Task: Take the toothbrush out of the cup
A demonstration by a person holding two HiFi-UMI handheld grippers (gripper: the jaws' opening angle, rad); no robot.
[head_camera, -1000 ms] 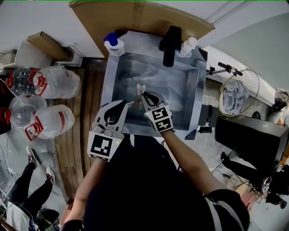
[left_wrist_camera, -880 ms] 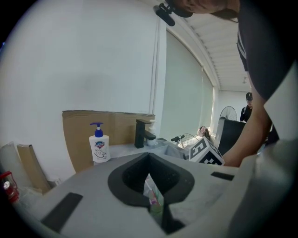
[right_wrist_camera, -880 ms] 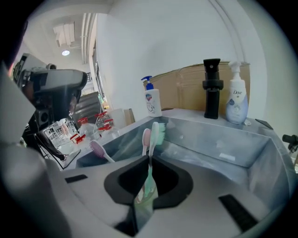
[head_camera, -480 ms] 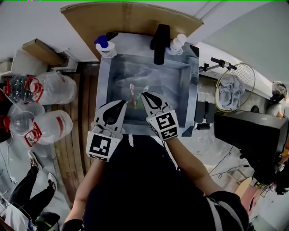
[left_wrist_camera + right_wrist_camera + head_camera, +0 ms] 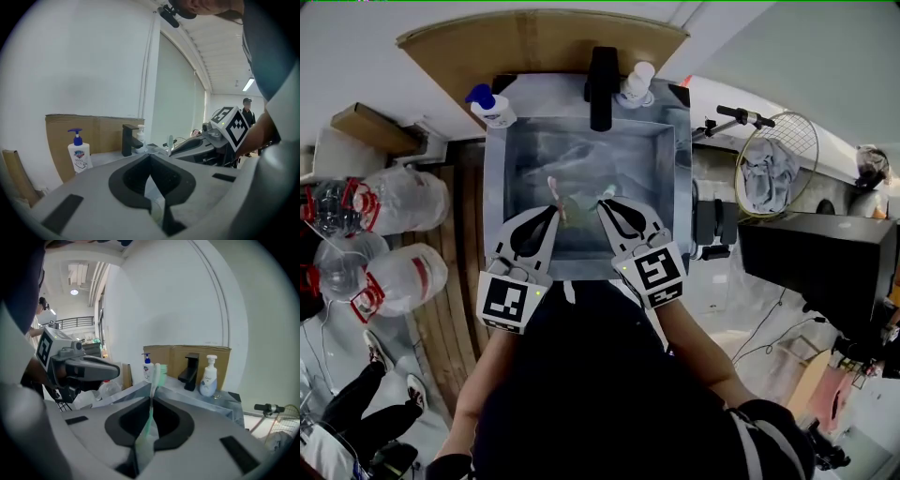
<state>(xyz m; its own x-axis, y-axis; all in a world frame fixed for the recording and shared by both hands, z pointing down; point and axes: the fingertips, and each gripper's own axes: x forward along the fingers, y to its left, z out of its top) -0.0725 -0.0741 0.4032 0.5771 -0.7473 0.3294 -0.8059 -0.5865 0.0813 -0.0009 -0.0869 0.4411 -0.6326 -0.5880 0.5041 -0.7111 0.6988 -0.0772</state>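
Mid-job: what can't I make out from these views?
Cup: head view, under the left gripper; left gripper view shows only a clear sliver pinched in its jaws.
Toothbrush, lower end: right gripper view, hidden between the shut jaws of the right gripper.
Pinkish item by the left gripper's tip: head view, too small to identify.

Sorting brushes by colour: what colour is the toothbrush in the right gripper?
The toothbrush is pale mint green with white, clearest in the right gripper view.

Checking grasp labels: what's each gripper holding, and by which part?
Right gripper: toothbrush, pinched mid-handle, brush head above the fingers. Left gripper: shut on something translucent, apparently the cup, by its wall.
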